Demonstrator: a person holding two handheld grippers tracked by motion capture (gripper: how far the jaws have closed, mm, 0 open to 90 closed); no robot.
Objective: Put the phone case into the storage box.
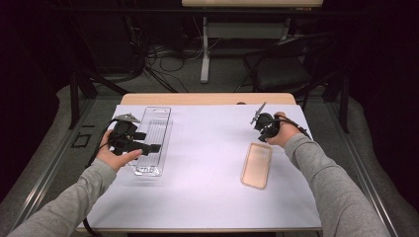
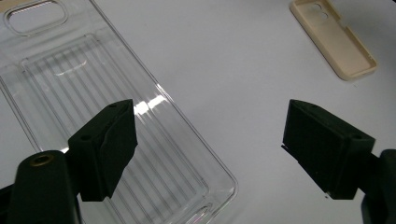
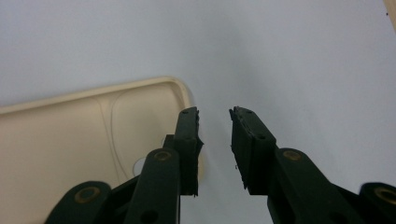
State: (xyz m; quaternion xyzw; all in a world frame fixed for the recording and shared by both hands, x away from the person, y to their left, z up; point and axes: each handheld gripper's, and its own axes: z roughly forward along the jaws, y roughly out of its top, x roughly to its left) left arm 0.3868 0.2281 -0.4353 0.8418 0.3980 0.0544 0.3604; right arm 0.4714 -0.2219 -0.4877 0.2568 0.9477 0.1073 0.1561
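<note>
Desk (image 1: pixel 207 98) carries a sheet (image 1: pixel 207 163) covering most of its top. On the sheet, at the left, lies a long tray (image 1: pixel 154 140), lengthwise front to back. At the right, well apart from it, lies a phone case (image 1: pixel 257 165), hollow side up. The left gripper (image 1: pixel 148 142) sits over the tray's left edge; the right gripper (image 1: pixel 264 134) sits just behind the phone case's far end. A chair (image 1: pixel 281 64) stands on the floor behind the desk.
</note>
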